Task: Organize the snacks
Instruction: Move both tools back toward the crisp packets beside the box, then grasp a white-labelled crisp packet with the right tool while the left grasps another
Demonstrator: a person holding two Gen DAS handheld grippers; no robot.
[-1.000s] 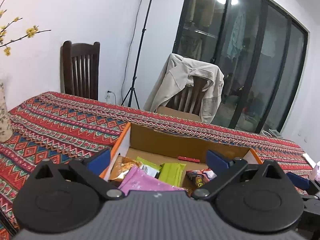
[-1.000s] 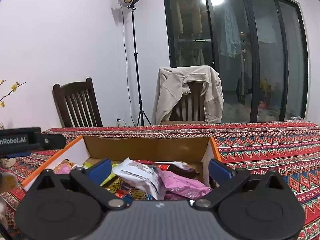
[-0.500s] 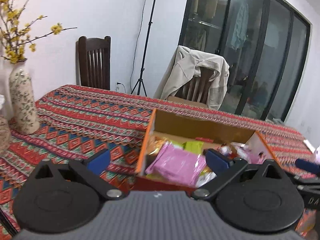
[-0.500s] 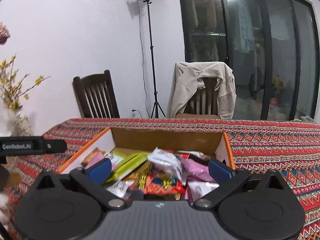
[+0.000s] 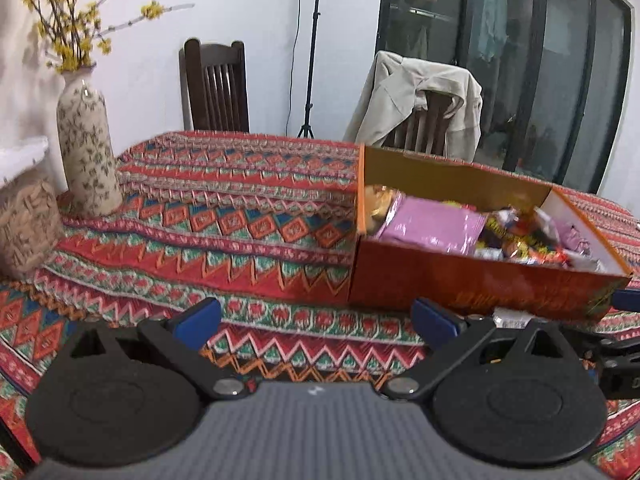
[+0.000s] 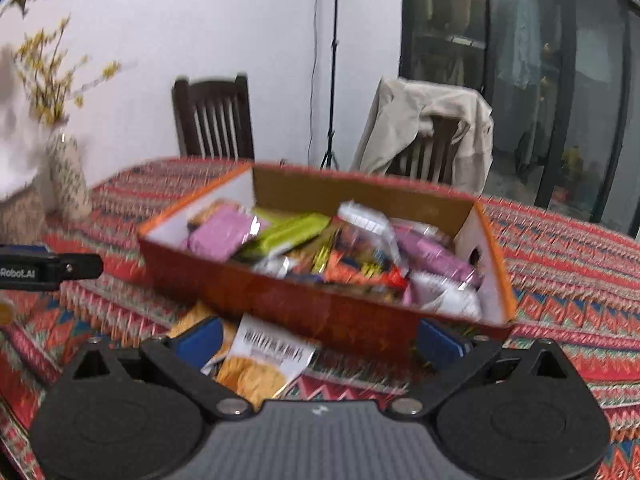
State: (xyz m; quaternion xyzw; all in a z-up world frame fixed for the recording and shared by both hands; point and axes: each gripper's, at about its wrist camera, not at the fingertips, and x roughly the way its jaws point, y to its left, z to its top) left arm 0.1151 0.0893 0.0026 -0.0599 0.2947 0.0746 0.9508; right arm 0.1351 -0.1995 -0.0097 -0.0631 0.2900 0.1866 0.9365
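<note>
- Orange cardboard box (image 6: 320, 312) sits on the counter (image 5: 224, 240), which is covered by a red patterned cloth; the box is open at the top and heaped with snack packets.
- Among the packets are a pink packet (image 6: 222, 232) near the box's left end and a green packet (image 6: 288, 234) beside it.
- One orange-and-white snack packet (image 6: 260, 360) lies flat on the cloth outside the box, just in front of its near wall.
- The right tongs (image 6: 318, 340) are spread wide and hold nothing; they hover low, with that loose packet between the blue fingertips.
- The left tongs (image 5: 314, 320) are also spread wide and empty, over bare cloth near the box's front left corner.
- A patterned vase (image 5: 86, 148) with yellow blossom twigs stands on the far left of the counter.
- Two wooden chairs stand behind; a beige jacket (image 5: 416, 100) hangs on one.
</note>
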